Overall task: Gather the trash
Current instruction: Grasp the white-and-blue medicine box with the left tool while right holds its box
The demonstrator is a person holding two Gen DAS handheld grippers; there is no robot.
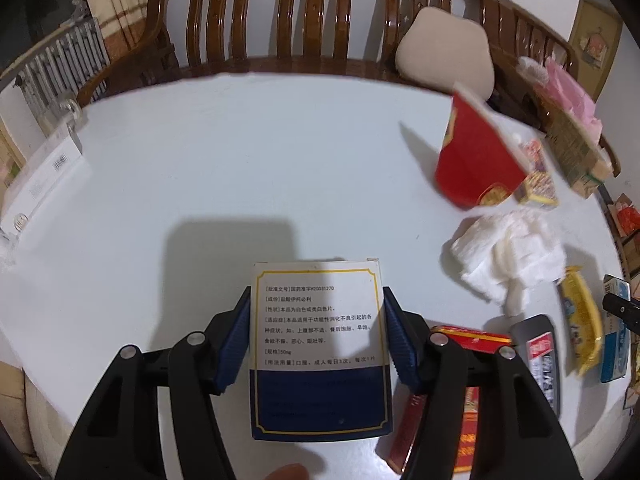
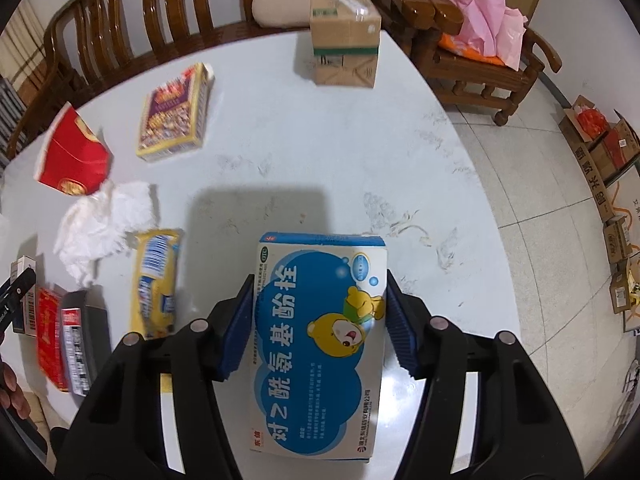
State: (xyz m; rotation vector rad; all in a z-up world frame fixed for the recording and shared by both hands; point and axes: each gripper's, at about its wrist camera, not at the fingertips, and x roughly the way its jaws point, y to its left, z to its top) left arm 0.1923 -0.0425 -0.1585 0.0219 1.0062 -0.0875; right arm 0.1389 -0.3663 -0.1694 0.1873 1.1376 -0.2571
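My left gripper [image 1: 316, 300] is shut on a white and navy medicine box [image 1: 318, 344] with a yellow border, held above the white table [image 1: 224, 168]. My right gripper [image 2: 320, 288] is shut on a blue and white medicine box [image 2: 320, 344] with a cartoon bear. Loose trash lies on the table: a red paper cup [image 1: 476, 156] on its side, also in the right wrist view [image 2: 74, 156], crumpled white tissue [image 1: 508, 252] [image 2: 100, 224], a yellow snack wrapper [image 1: 580, 316] [image 2: 156, 284], and red and grey cigarette packs [image 2: 68, 340] [image 1: 472, 344].
A yellow and purple box [image 2: 174, 114] and a brown cardboard carton [image 2: 344, 36] stand further back. A white box [image 1: 40, 176] lies at the table's left edge. A wooden bench [image 1: 280, 20] with a beige cushion [image 1: 444, 48] runs behind the table. Cardboard boxes [image 2: 608, 184] sit on the tiled floor at right.
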